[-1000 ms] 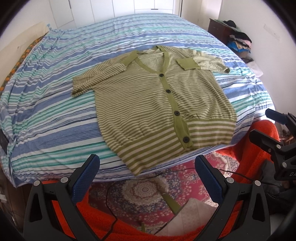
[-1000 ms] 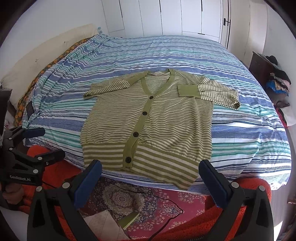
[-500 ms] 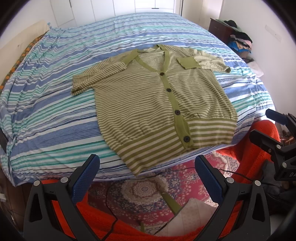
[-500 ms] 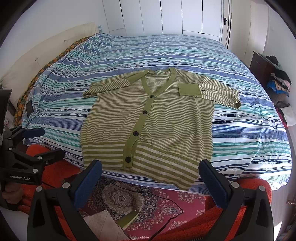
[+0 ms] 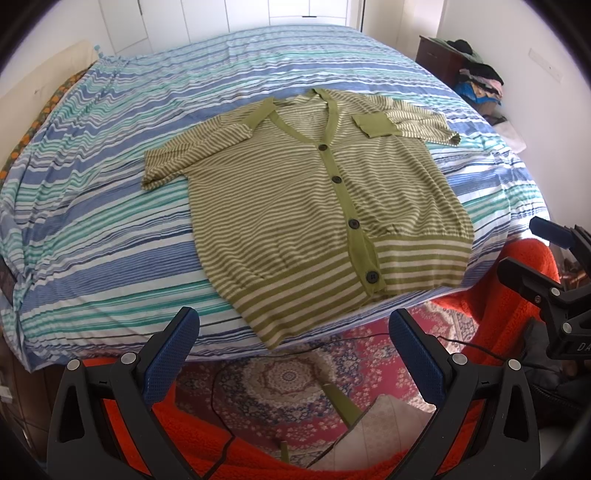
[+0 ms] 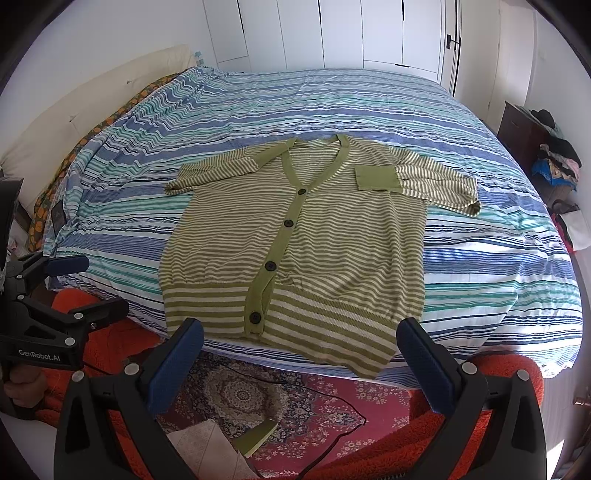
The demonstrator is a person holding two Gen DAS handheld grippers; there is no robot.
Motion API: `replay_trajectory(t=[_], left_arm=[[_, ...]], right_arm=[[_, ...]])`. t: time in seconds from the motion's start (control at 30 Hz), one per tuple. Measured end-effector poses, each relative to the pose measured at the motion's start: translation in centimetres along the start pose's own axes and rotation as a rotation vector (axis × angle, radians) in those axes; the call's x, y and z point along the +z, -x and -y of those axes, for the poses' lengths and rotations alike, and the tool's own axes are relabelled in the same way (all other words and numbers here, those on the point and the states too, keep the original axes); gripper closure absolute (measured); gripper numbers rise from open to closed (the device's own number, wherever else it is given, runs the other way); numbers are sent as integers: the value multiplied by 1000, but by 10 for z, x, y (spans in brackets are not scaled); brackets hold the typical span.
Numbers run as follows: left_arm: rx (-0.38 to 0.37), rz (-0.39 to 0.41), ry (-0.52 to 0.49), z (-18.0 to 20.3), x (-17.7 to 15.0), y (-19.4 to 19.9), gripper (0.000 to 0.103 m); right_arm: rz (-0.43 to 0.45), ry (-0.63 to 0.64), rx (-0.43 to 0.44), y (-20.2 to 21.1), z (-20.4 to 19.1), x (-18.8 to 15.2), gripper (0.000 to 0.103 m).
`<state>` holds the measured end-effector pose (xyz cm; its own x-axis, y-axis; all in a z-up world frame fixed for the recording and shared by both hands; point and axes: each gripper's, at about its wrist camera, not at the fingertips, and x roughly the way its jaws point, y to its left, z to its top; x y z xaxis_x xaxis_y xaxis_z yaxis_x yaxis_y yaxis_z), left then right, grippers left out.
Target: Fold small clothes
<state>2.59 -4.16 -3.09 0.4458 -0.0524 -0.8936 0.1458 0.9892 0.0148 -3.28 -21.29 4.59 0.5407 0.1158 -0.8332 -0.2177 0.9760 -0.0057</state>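
Cardigan (image 5: 314,206) in green and cream stripes lies buttoned and spread flat, front up, near the foot of a bed (image 5: 110,192) made up in blue and teal stripes, hem just over the edge, seemingly laid out for folding. Left gripper (image 5: 293,354) and right gripper (image 6: 301,356) hang short of the hem, jaws wide apart and empty. White wardrobe doors (image 6: 332,33) line the far wall; a patterned red rug (image 6: 332,402) covers the floor below

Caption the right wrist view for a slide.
Open right gripper faces a striped green cardigan spread flat on the bed.
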Motion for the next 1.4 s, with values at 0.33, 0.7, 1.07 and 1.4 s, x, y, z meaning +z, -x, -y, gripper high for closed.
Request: replay_trajectory(t=[0.33,0.7,1.07,1.4], left_arm=[[-1,-2,0,1,0,-1,1],[-3,-4,0,2,-1,-2,1],[-5,-7,-1,3,-1,-4,1],[-9,-17,-2,4,0,-9,1]], right_arm=[[-3,2,0,-1,1,0,0],[-7,2,-1,-3,1,-1,0],[-10,2,-1,-4,2,-1,0],[-15,1,1,-7,2,0,0]])
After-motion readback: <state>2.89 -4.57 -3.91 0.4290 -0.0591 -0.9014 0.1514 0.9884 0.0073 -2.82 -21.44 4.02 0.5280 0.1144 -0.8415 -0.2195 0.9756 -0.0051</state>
